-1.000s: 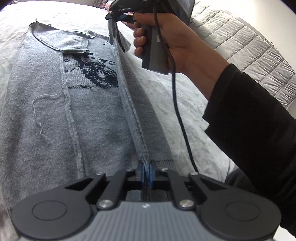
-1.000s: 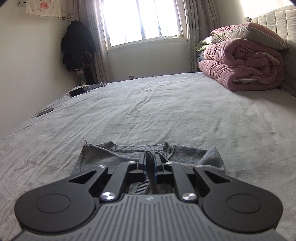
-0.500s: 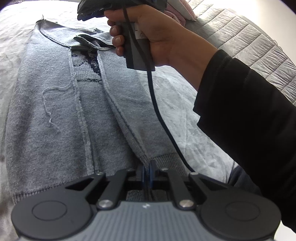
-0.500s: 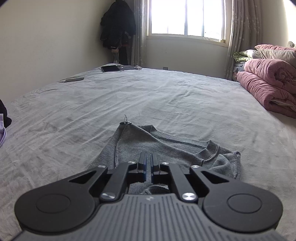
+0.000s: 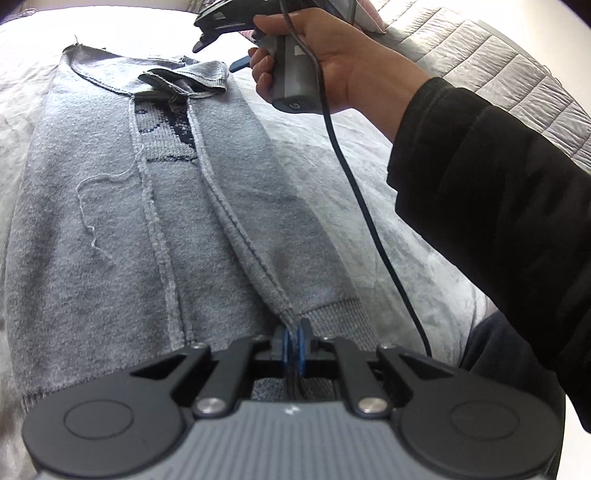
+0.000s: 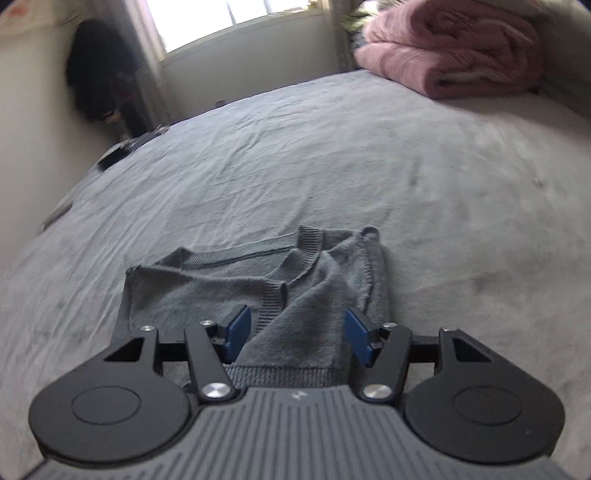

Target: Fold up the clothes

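Left wrist view: grey sweater lying lengthwise on the pale bedsheet, inside out, seams and a loose thread showing, its right side panel turned in over the body so that only a strip of dark knitted pattern remains visible between the two edges. Left gripper, jaws closed, pinches the ribbed hem end of that turned-in panel; right gripper, held in the person's right hand, hovers just above the collar end with its blue pads spread apart and nothing between them. Right wrist view: the same right gripper, wide open, with the bunched collar and shoulder of the sweater lying slack beneath and ahead of it, untensioned. Judged progress: one lengthwise fold appears laid, the collar end released; the hem end is not yet let go, the collar area looks rumpled, and the crosswise folds remain. Beyond: pink quilt, window
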Available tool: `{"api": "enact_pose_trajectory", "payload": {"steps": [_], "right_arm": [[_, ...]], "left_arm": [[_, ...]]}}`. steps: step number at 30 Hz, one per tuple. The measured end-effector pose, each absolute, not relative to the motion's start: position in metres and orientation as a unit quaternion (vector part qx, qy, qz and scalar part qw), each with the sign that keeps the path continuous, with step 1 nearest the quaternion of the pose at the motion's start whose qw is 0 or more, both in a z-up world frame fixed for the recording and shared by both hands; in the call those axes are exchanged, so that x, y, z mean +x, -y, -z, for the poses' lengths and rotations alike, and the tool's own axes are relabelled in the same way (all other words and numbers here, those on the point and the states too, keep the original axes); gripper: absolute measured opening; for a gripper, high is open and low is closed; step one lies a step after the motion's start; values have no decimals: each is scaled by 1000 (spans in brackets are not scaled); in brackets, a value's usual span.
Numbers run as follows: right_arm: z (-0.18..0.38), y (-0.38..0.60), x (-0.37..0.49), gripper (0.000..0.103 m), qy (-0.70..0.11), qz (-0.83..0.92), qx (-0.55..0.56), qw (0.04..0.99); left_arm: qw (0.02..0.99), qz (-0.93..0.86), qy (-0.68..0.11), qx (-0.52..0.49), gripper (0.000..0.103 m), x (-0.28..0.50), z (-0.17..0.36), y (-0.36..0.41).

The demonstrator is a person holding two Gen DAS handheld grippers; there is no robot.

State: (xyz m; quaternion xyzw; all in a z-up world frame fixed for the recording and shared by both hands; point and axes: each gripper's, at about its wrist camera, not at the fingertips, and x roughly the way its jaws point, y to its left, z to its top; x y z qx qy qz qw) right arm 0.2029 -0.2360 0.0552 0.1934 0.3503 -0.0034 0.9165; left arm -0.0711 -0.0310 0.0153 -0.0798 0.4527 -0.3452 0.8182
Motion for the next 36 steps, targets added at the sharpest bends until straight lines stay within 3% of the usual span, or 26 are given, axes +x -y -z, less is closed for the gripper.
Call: {"api": "enact_pose_trajectory", "payload": {"steps": [4, 15, 36], "right_arm": [[-46, 264, 206, 60, -358, 27, 256, 897], [-40, 212, 221, 6, -396, 3, 103, 912], [-92, 151, 238, 3, -311, -84, 58, 945]], "left_arm": [[817, 347, -454, -79, 5, -68, -15, 33], [817, 347, -454, -79, 5, -67, -12, 35], [830, 355, -423, -82, 5, -84, -27, 34]]}}
